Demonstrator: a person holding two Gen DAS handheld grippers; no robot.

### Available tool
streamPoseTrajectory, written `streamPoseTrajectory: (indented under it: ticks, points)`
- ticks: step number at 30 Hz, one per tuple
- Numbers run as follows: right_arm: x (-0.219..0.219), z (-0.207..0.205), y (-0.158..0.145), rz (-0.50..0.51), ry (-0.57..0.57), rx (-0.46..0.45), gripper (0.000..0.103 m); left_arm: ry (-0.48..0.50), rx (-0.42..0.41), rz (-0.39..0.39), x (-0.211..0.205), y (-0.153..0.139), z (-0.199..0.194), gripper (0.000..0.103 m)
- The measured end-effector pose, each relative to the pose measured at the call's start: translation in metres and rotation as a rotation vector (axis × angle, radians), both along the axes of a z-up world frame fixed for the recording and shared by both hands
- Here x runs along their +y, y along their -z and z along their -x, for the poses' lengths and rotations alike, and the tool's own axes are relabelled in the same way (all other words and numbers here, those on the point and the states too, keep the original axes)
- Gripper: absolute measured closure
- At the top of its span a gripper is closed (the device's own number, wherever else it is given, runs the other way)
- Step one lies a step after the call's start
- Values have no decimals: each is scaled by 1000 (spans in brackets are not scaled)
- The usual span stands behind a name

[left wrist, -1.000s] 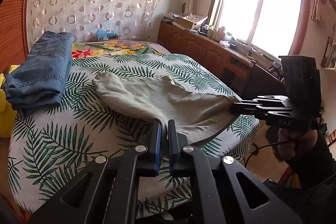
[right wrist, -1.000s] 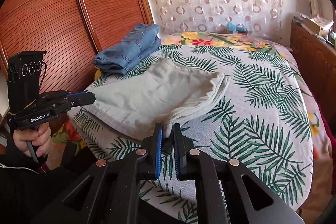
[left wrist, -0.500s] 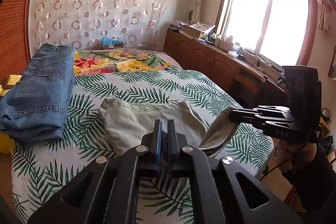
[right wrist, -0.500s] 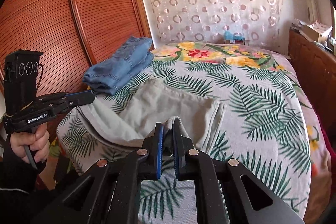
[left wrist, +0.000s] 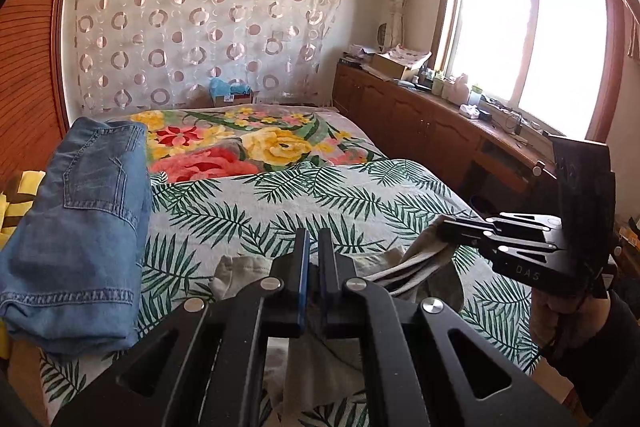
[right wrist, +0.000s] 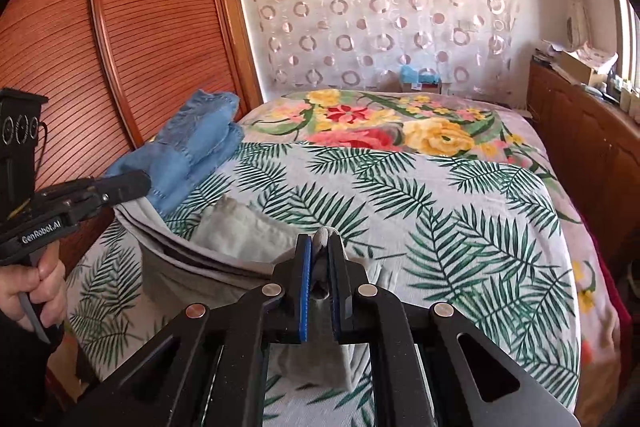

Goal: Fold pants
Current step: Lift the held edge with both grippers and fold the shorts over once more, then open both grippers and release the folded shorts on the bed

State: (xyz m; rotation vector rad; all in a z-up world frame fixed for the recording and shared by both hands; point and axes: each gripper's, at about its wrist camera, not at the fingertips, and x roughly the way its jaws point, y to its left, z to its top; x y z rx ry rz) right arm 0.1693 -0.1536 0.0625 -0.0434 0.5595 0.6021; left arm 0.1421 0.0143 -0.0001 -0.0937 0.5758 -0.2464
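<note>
Two hand-held grippers lift the near edge of a pair of grey-green pants (right wrist: pixel 236 239) off a bed covered in a palm-leaf sheet (right wrist: pixel 460 227), apparently to carry that edge over the rest of the garment for a fold. The left gripper (left wrist: pixel 314 251) has its jaws pressed nearly together on a corner of the cloth, which hangs down just beneath its fingers; the right gripper (right wrist: pixel 320 251) is likewise clamped tight, a small tuft of the fabric poking up between its blue-lined pads. Each tool shows in the other's camera, off to the side and pinching its own corner, so the raised edge stretches between them like a slack band. Holding two corners at once looks meant to keep that edge straight, so the layers land square instead of bunching. The rest of the pants lies on the sheet just ahead of and below the fingertips, partly doubled already by the look of the stacked layers. A folded pair of blue jeans (left wrist: pixel 84 227) rests beyond the left gripper, toward the slatted wooden wardrobe (right wrist: pixel 140 47), set apart from the work. A person's hand (right wrist: pixel 36 291) grips the left tool's handle.
</note>
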Motion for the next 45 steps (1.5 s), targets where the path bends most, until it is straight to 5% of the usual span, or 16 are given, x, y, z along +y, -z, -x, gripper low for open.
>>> streamPoseTrajectory:
  ticks: [9, 10, 15, 16, 25, 31, 35, 38, 45]
  points:
    - [27, -36, 19, 44, 33, 51, 95, -50, 31, -44, 4, 17, -12, 94]
    - [29, -38, 20, 54, 36, 49, 95, -51, 32, -45, 5, 18, -9, 88]
    - [35, -45, 22, 70, 52, 47, 95, -49, 31, -9, 16, 23, 7, 23]
    - [31, -41, 21, 65, 52, 42, 95, -51, 32, -5, 18, 25, 10, 23]
    - [6, -18, 17, 81, 31, 32, 72, -37, 102, -28, 16, 52, 38, 23]
    - [-12, 11, 32, 107, -11, 90, 72, -5, 160, -29, 10, 73, 53, 26]
    - [-17, 22, 39, 109, -27, 112, 72, 16, 194, -29, 5, 84, 57, 38]
    - [-18, 25, 42, 95, -32, 122, 72, 41, 219, -40, -1, 92, 58, 63]
    - [-15, 16, 50, 96, -34, 148, 72, 40, 234, -52, -1, 94, 52, 67]
